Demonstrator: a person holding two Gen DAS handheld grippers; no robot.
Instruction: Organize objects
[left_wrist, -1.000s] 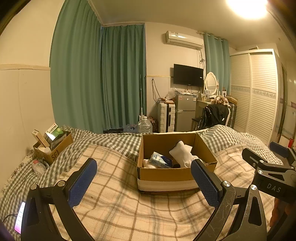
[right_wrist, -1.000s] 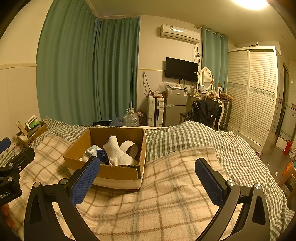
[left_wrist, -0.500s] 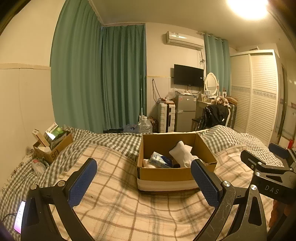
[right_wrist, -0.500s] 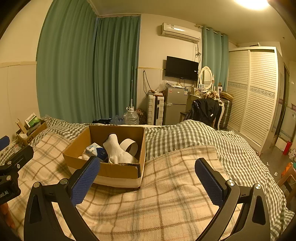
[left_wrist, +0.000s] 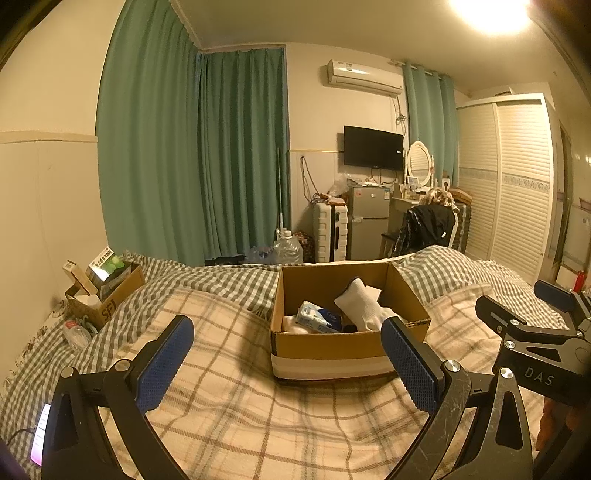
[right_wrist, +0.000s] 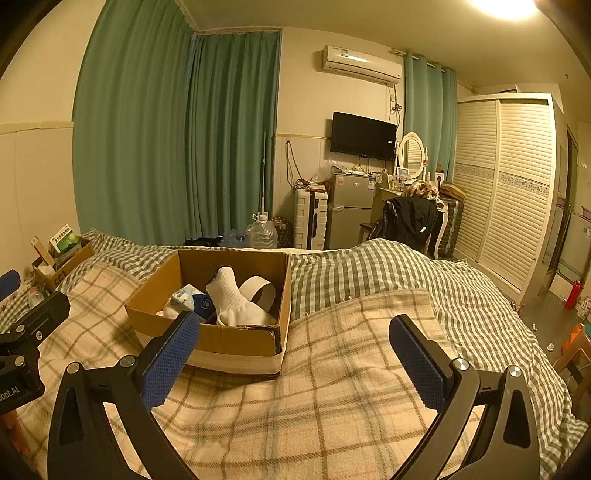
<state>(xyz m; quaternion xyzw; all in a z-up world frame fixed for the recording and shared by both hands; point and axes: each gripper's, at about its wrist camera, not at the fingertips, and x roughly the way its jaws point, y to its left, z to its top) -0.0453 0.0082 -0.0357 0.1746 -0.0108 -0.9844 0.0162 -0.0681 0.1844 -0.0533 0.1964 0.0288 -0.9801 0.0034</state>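
While both claws gape empty, the cardboard box (left_wrist: 334, 341) sits beyond the left gripper (left_wrist: 286, 363); left of the right gripper (right_wrist: 295, 363).

Open box (left_wrist: 332, 347) top (blanket (left_wrist: 229, 406) bare)

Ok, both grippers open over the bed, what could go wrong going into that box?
The cardboard box sits on a soft plaid blanket, so a push may tip or slide it. The white sock leans on the blue-and-white pack; pulling either may drag the other. The left hand-held gripper and right hand-held gripper are close together and could collide.
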